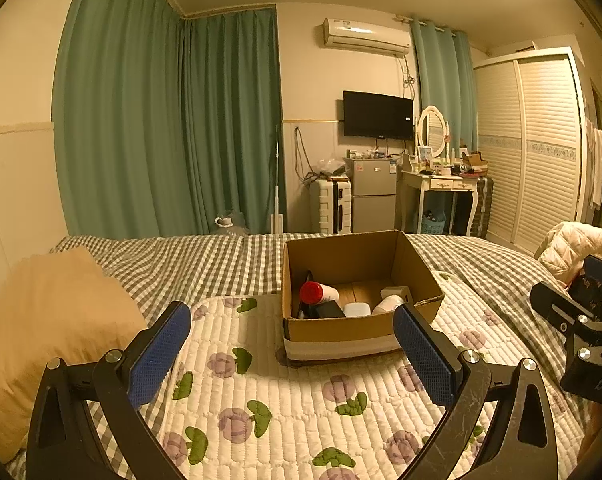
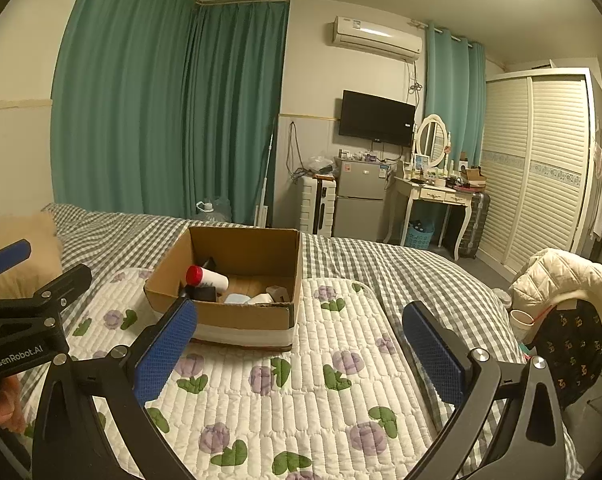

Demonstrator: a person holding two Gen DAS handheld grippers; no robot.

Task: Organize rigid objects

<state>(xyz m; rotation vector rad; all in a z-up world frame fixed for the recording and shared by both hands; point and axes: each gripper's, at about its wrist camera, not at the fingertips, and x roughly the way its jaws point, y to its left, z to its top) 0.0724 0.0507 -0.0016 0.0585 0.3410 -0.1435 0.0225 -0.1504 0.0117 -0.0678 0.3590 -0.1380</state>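
Cardboard box (image 1: pixel 357 332) on the bed (image 1: pixel 221 252), both grippers empty.
Its near wall hides part of the contents; one red-capped bottle (image 1: pixel 319 293) shows. Left gripper (image 1: pixel 291 336) and right gripper (image 2: pixel 301 334) fingers spread wide.

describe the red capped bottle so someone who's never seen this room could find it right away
On the bed, a cardboard box sits on the flowered quilt. The bottle lies on its side inside, against the box's left wall as the grippers face it. It's the only thing there with a bright red cap; its neighbours are plain white or black.
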